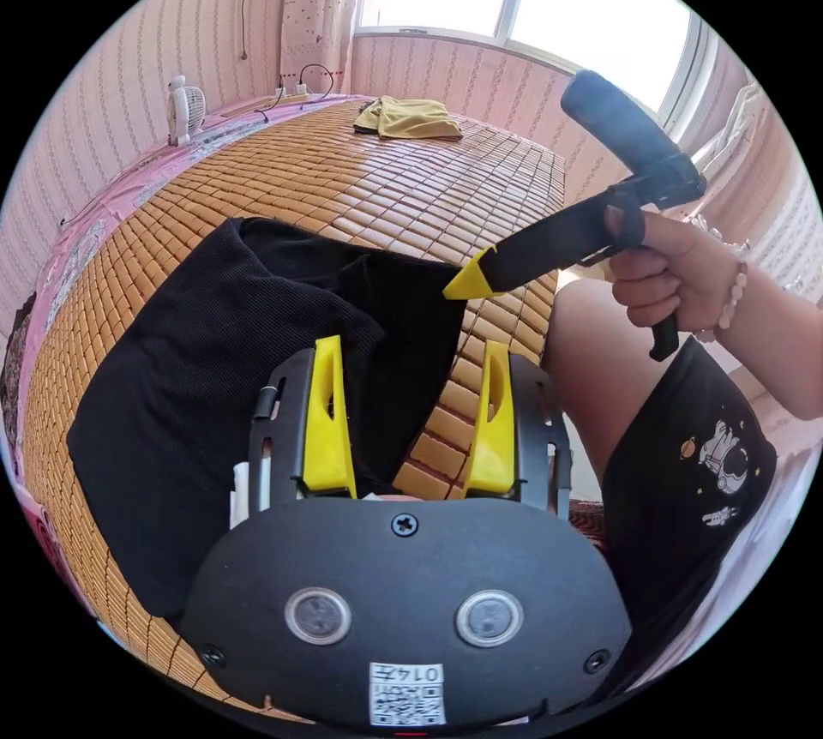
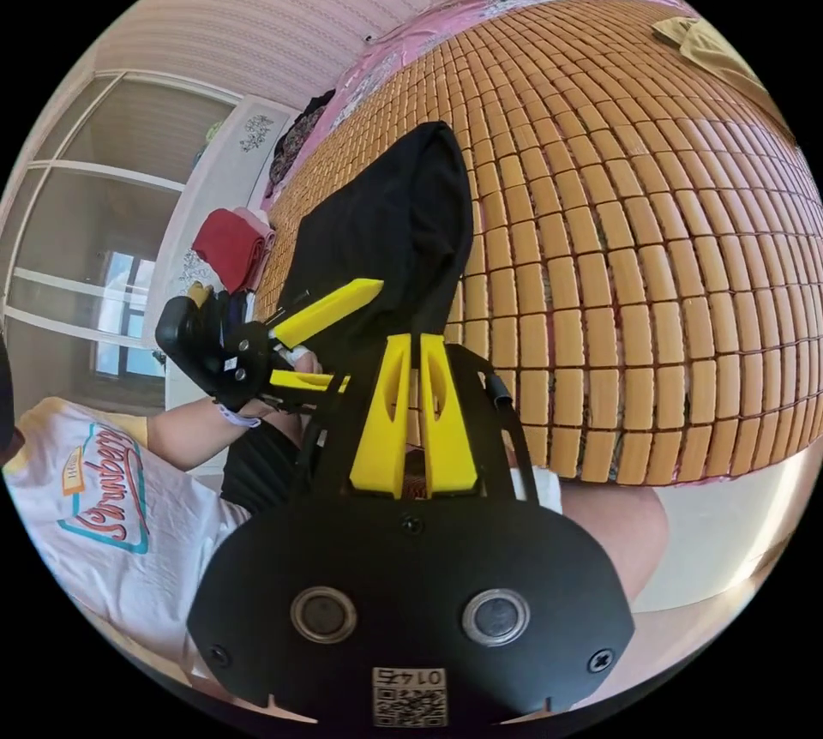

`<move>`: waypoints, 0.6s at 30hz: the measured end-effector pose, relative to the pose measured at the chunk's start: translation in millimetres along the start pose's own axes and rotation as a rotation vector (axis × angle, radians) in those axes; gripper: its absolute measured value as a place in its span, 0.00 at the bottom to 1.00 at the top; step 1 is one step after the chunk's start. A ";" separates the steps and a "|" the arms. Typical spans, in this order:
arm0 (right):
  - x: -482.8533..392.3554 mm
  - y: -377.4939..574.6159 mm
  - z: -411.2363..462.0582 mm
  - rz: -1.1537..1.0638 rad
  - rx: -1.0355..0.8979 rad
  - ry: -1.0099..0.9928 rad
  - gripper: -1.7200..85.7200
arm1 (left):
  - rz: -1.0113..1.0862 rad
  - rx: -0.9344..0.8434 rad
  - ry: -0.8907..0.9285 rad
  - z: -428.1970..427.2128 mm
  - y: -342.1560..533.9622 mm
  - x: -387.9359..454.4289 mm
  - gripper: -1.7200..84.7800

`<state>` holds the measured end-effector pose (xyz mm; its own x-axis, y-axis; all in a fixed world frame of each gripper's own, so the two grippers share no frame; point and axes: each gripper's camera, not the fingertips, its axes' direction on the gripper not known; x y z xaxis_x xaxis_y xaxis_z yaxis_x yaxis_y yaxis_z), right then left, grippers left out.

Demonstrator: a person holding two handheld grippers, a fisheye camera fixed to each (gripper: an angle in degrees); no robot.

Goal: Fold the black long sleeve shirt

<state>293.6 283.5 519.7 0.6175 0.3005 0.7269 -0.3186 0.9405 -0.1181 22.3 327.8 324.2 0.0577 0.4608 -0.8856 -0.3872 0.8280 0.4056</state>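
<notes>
Shirt (image 1: 214, 379): near edge hidden behind the left gripper's (image 1: 411, 362) body.
Mat (image 2: 651, 259): far corner cut off by picture's rim.
Yellow garment (image 2: 716, 53): partly cropped.

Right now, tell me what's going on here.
A person sits at a bed covered with a bamboo mat, a hand-held gripper in each hand. The black shirt lies on the mat, already folded into a compact shape. The left hand-held gripper is open above the shirt's near edge. The right hand-held gripper has its jaws together with nothing visibly between them, its tip by the shirt's edge. A yellow garment lies at the far end.
</notes>
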 end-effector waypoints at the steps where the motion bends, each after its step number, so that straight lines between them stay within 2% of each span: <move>1: 1.2 3.9 -4.6 -0.009 0.022 -0.066 0.04 | -0.012 -0.005 -0.020 1.9 0.8 0.8 0.24; 4: -0.4 16.0 -6.3 -0.046 0.024 -0.137 0.04 | -0.047 -0.004 -0.147 -4.6 10.3 3.2 0.11; 5: -1.1 19.2 -5.3 -0.056 0.015 -0.146 0.04 | -0.030 -0.014 -0.121 -10.6 16.7 4.7 0.08; 8: 0.5 38.0 0.1 -0.083 -0.045 -0.155 0.05 | 0.007 -0.018 -0.017 -29.7 42.1 12.5 0.07; 13: 41.2 65.2 -12.4 0.057 0.106 0.102 0.14 | 0.088 -0.025 -0.016 -63.9 89.3 40.4 0.07; 18: 72.5 69.1 -5.3 0.201 0.240 0.025 0.17 | 0.073 -0.018 -0.036 -87.2 113.1 52.0 0.07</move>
<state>320.1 371.2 560.6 0.5415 0.4834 0.6878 -0.5947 0.7985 -0.0930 -98.8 417.5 304.3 0.0614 0.5315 -0.8448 -0.4079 0.7859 0.4648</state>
